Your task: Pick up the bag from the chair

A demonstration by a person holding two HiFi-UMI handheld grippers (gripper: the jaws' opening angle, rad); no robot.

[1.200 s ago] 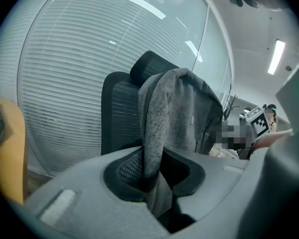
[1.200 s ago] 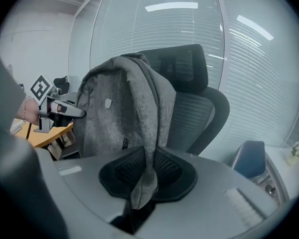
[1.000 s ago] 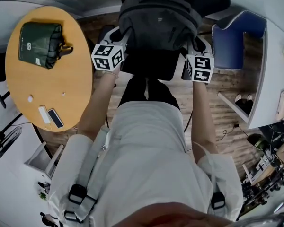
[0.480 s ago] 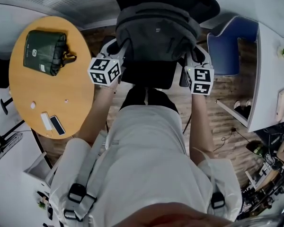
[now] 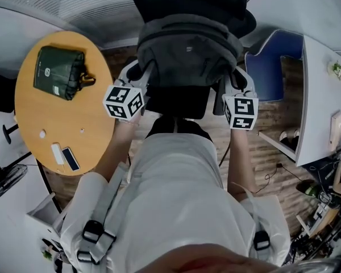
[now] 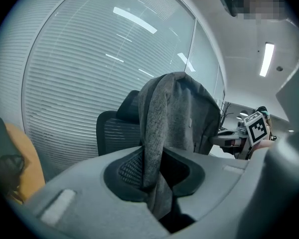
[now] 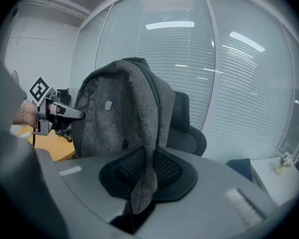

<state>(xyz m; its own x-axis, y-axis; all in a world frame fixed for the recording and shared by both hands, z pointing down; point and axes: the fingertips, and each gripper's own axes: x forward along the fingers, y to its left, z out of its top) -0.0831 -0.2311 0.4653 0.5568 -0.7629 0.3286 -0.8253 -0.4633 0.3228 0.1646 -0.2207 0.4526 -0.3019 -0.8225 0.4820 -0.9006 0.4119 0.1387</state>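
We hold our left forearm [image 5: 111,149] and right forearm [image 5: 237,158] stretched out ahead, roughly parallel, one to each side of our body. Our left hand-held gripper [image 6: 157,180] has its jaws pinched onto a fold of gray fabric of the bag [image 5: 187,44]. Our right hand-held gripper [image 7: 142,180] pinches another fold likewise. Both point forward and slightly downward.

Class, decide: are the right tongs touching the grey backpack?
Touching. The right gripper view shows the right tongs shut on a fabric strap of the grey backpack, which passes between them.
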